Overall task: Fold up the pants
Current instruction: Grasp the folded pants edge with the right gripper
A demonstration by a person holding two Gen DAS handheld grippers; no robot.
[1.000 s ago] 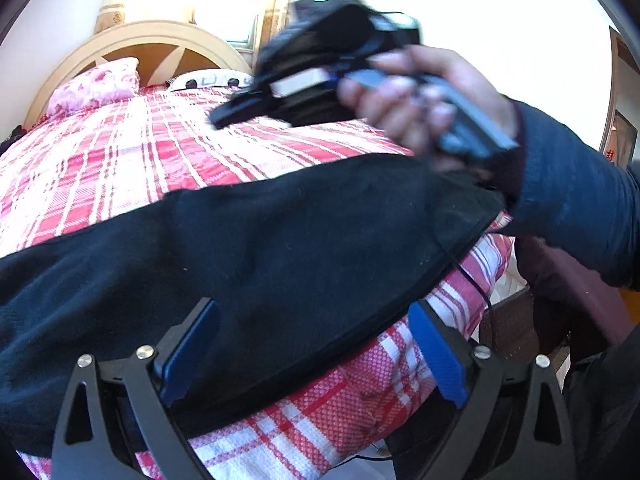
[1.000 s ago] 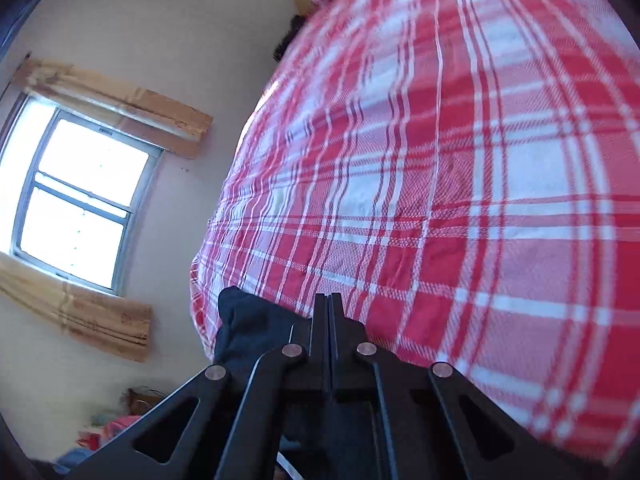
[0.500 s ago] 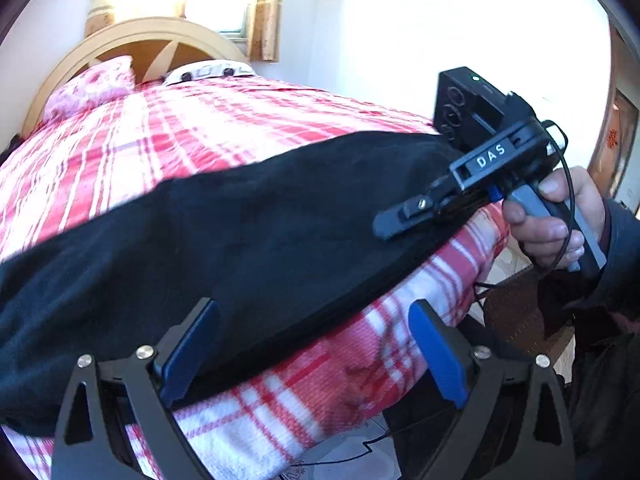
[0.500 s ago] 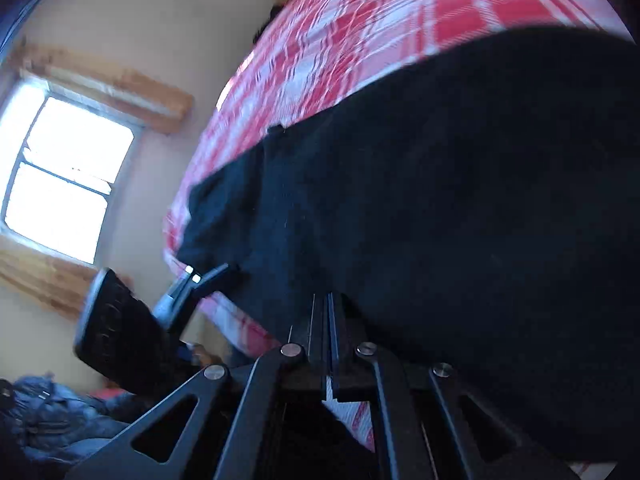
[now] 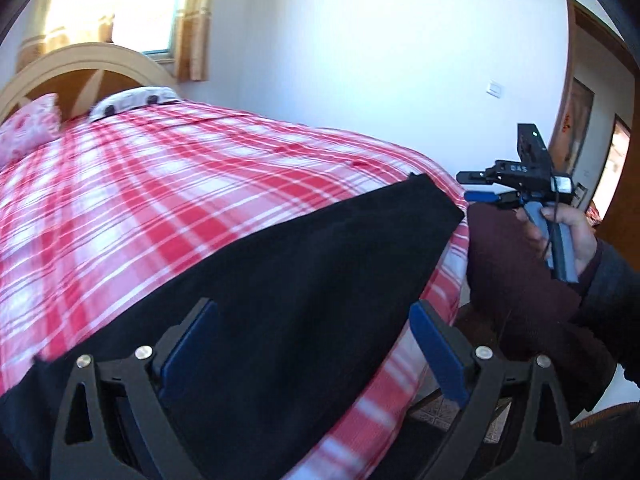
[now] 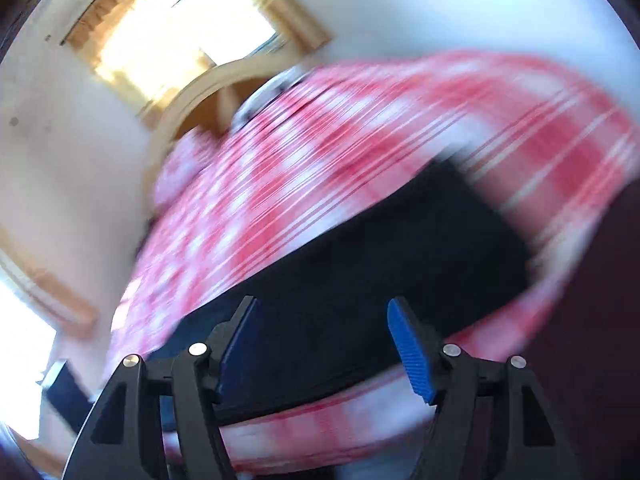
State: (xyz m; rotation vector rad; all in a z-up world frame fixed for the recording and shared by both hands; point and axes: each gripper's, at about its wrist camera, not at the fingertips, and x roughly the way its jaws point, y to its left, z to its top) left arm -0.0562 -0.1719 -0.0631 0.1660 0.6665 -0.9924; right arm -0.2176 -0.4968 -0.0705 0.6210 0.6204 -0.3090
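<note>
The black pants (image 5: 300, 280) lie flat along the near edge of the red plaid bed (image 5: 180, 184), folded lengthwise into a long band. My left gripper (image 5: 314, 322) is open and empty, just above the pants near the bed's edge. My right gripper (image 5: 466, 188) shows in the left wrist view, held in a hand off the right corner of the bed, clear of the pants. In the blurred right wrist view the right gripper (image 6: 324, 320) is open and empty above the pants (image 6: 380, 272).
A wooden headboard (image 5: 80, 64) and a pink pillow (image 5: 28, 128) stand at the far end of the bed. A window (image 5: 136, 4) is behind it. A doorway (image 5: 592, 128) is at the right. The person's dark red clothing (image 5: 516, 264) is beside the bed's corner.
My right gripper let go of the pants, opened and pulled back off the bed's right corner. The pants now lie flat. My left gripper stayed open over them.
</note>
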